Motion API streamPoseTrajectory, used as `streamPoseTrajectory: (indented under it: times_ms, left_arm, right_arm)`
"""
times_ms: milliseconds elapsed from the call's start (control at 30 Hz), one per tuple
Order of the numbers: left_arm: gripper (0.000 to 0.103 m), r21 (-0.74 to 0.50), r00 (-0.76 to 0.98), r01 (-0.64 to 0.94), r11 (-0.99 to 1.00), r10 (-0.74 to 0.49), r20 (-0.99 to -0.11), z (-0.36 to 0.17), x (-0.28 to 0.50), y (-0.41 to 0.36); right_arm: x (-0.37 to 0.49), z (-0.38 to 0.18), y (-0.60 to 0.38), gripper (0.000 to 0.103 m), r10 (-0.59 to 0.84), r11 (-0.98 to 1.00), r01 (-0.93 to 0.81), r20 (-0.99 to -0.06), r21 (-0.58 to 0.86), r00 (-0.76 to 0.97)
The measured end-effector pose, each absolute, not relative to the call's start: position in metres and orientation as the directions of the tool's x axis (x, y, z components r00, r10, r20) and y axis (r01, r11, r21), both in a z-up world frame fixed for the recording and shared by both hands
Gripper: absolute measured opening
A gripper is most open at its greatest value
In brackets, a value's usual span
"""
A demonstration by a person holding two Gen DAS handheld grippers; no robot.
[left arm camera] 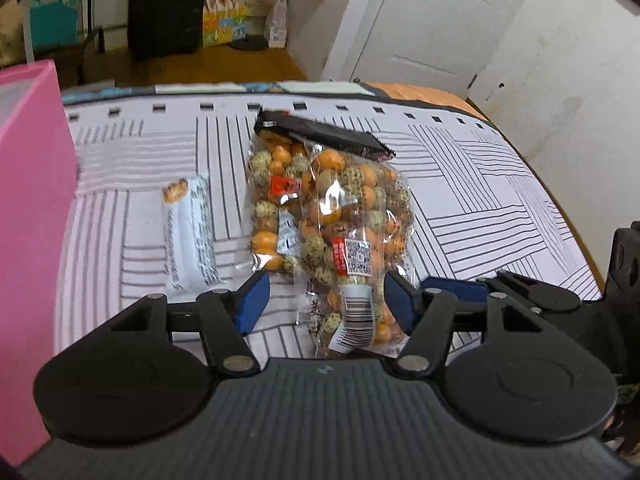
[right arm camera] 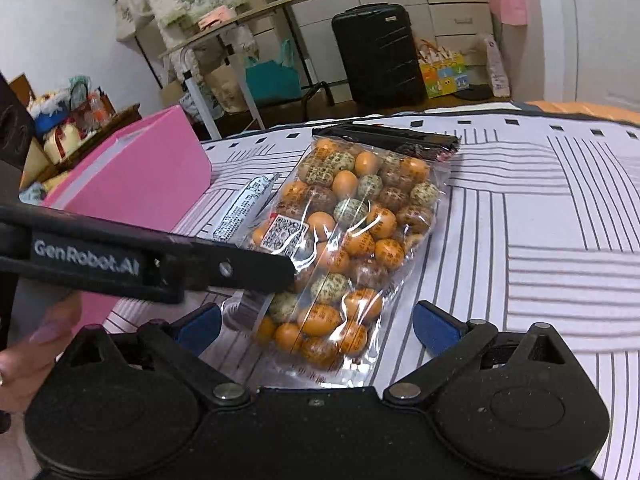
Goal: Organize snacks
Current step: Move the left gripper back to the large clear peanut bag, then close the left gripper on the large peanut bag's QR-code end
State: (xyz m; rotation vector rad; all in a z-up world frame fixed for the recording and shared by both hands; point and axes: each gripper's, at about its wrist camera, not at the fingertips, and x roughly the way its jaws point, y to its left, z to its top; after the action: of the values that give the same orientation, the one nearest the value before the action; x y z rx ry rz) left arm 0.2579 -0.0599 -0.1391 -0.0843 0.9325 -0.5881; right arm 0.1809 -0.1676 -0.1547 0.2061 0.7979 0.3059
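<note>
Jaws of both grippers gape round snack bag [right arm camera: 352, 236].

At the centre of both views the snack bags [left arm camera: 340, 216] [right arm camera: 352, 236] are clear, glossy plastic film that catches white glare; their top strip is dark crinkled foil. The small white packet [left arm camera: 192, 236] left of them looks like smooth, faintly shiny wrapper. The tablecloth [left arm camera: 480, 184] under them is matt, printed with grey lines. The pink box [right arm camera: 132, 184] at the left edge has a flat matt finish. Each gripper's body is matt black plastic with dull metal rivets and blue pads [left arm camera: 252, 300].
</note>
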Motion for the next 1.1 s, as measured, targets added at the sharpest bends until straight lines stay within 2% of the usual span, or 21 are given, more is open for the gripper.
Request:
streamPoseTrajectory:
  times_ms: [133, 200, 367, 533, 600, 800, 1100]
  left_arm:
    - [0.056, -0.313, 0.443, 0.435, 0.844, -0.503, -0.742, -0.149, 0.260, -0.063]
    - [0.050, -0.329, 0.430, 0.441, 0.835, -0.518, -0.740, -0.151, 0.259, -0.064]
    - [0.050, -0.324, 0.430, 0.433, 0.841, -0.509, -0.746, -0.156, 0.256, -0.069]
    - [0.050, -0.388, 0.371, 0.430, 0.815, -0.551, -0.747, -0.157, 0.255, -0.069]
    - [0.050, -0.396, 0.348, 0.423, 0.815, -0.550, -0.759, -0.158, 0.254, -0.070]
    - [0.050, -0.436, 0.297, 0.422, 0.795, -0.575, -0.763, -0.158, 0.253, -0.072]
    - [0.049, -0.404, 0.243, 0.440, 0.802, -0.539, -0.807, -0.148, 0.226, -0.074]
  right_arm:
    - [0.186, -0.158, -0.159, 0.103, 0.329, 0.944, -0.211, -0.670, 0.254, 0.666]
    - [0.187, -0.160, -0.154, 0.103, 0.308, 0.951, -0.212, -0.669, 0.225, 0.676]
    - [0.184, -0.161, -0.151, 0.103, 0.281, 0.959, -0.188, -0.651, 0.211, 0.705]
    - [0.174, -0.157, -0.137, 0.084, 0.167, 0.985, -0.147, -0.670, 0.088, 0.723]
    - [0.169, -0.153, -0.134, 0.081, 0.133, 0.990, -0.130, -0.677, 0.056, 0.723]
    - [0.154, -0.143, -0.129, 0.077, 0.082, 0.997, -0.063, -0.700, 0.054, 0.709]
    - [0.129, -0.133, -0.127, 0.076, 0.111, 0.991, -0.012, -0.755, 0.135, 0.646]
